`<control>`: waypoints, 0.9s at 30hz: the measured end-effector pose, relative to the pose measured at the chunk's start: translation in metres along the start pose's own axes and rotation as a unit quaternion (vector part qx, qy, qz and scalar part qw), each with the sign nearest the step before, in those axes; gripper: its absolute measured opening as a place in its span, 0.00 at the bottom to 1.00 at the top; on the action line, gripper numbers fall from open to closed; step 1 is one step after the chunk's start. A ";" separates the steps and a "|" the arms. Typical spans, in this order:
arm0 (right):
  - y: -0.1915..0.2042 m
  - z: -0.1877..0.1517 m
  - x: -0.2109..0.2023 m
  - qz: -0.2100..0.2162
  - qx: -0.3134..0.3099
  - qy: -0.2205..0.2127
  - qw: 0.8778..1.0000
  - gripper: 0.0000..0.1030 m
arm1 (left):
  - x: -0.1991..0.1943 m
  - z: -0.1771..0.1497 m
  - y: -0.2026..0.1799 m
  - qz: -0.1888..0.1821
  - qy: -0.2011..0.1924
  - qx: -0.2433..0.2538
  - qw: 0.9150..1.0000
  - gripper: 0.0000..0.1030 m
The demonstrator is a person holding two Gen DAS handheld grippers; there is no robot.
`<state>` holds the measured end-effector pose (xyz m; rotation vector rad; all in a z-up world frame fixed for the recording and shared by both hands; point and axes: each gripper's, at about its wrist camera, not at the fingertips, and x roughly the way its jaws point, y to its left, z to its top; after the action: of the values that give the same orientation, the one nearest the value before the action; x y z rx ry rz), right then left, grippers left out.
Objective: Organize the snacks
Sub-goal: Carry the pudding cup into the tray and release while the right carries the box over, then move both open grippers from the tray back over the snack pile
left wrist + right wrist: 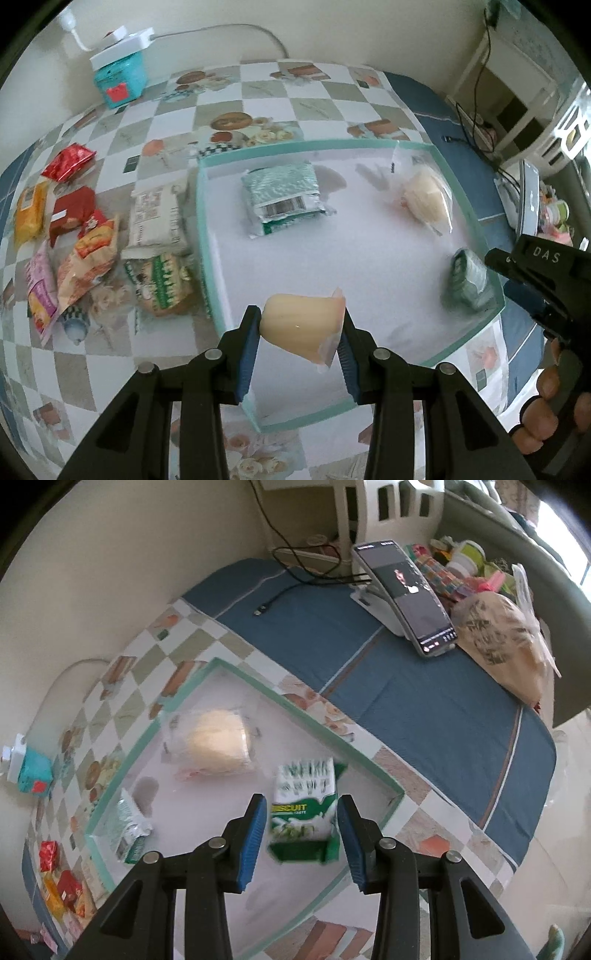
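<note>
My left gripper (301, 328) is shut on a pale yellow jelly cup (304, 326), held sideways above the near part of the white tray with a green rim (201, 206). My right gripper (301, 812) is open above the tray (306, 716); a green and white biscuit pack (304, 812) lies blurred between its fingers, apart from both pads. It also shows at the tray's right edge in the left wrist view (467, 282). A silver-green packet (282, 195) and a clear-bagged pale bun (426, 197) lie in the tray.
Several loose snack packs (88, 240) lie on the checked tablecloth left of the tray. A teal box (120, 83) stands at the back. A phone on a stand (406, 594), a cable (280, 594) and a paper bag (506, 642) sit on the blue cloth.
</note>
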<state>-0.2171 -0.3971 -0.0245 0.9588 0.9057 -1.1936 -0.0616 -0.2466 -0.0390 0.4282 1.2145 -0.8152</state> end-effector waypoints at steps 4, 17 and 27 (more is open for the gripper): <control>-0.004 0.003 0.002 -0.003 0.006 0.001 1.000 0.42 | 0.001 0.002 -0.003 -0.005 -0.002 0.001 1.000 0.49; 0.029 -0.007 0.001 0.027 -0.037 0.017 0.999 0.58 | -0.009 0.013 0.061 0.062 -0.004 -0.118 0.991 0.79; 0.089 -0.038 -0.017 0.050 -0.129 0.005 0.990 0.69 | -0.047 0.001 0.185 0.139 -0.041 -0.290 0.946 0.88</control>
<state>-0.1342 -0.3467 -0.0110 0.7908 0.9817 -0.9609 0.0714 -0.1120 -0.0178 0.0745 1.2181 -0.2079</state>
